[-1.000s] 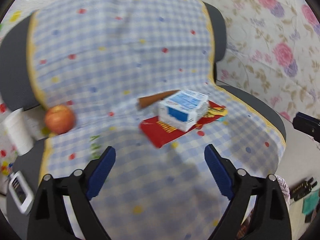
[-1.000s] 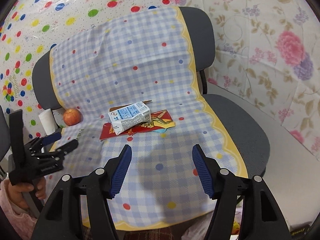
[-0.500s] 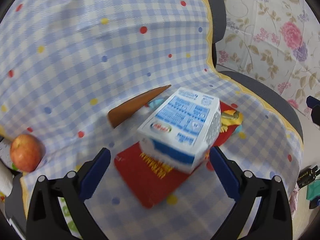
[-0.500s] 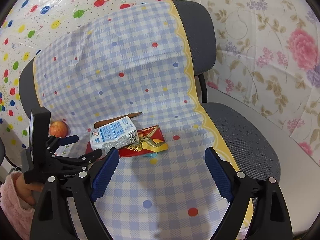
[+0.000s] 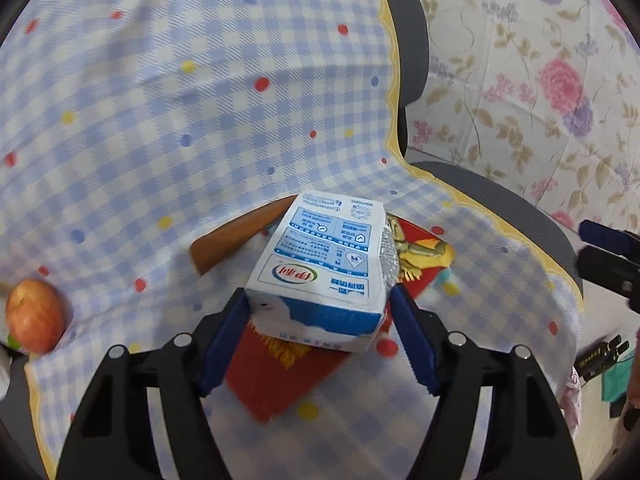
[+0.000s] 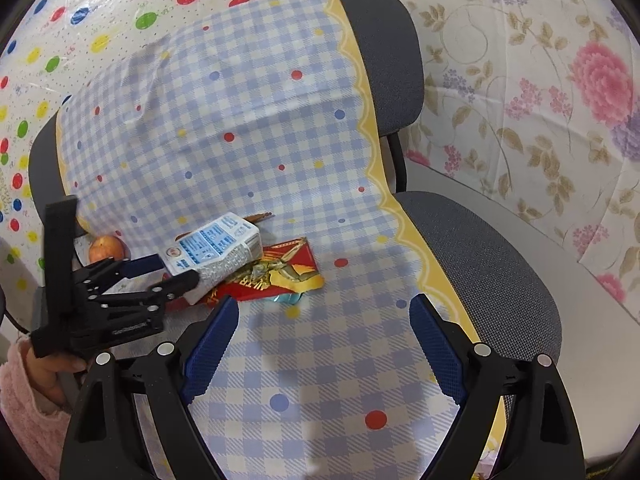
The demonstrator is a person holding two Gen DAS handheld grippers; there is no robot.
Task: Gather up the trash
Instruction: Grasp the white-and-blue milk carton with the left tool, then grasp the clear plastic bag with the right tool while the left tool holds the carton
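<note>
Gripping: left tongs (image 5: 320,300) have their blue fingers against both sides of the milk carton (image 5: 328,268), closed in on its near end.
Left tongs, other view: seen from the right wrist, the left tongs (image 6: 176,270) meet the milk carton (image 6: 216,254) at its left end, one finger on each side.
Carton position: lying on its side on the chair (image 6: 480,264) seat, partly on top of a red wrapper (image 5: 288,372); whether it is lifted off the wrapper I cannot tell.
Right tongs (image 6: 320,332): spread wide with nothing between the fingers, above the checked cloth (image 6: 248,128) near the seat's front.
Other trash: a gold and red wrapper (image 6: 288,272) lies just right of the carton, touching it; a brown pointed piece (image 5: 236,240) sits behind the carton.
Apple (image 5: 34,314): at the left edge of the seat, well apart from the carton.
Backdrop: floral sheet (image 6: 540,80) to the right of the chair.
</note>
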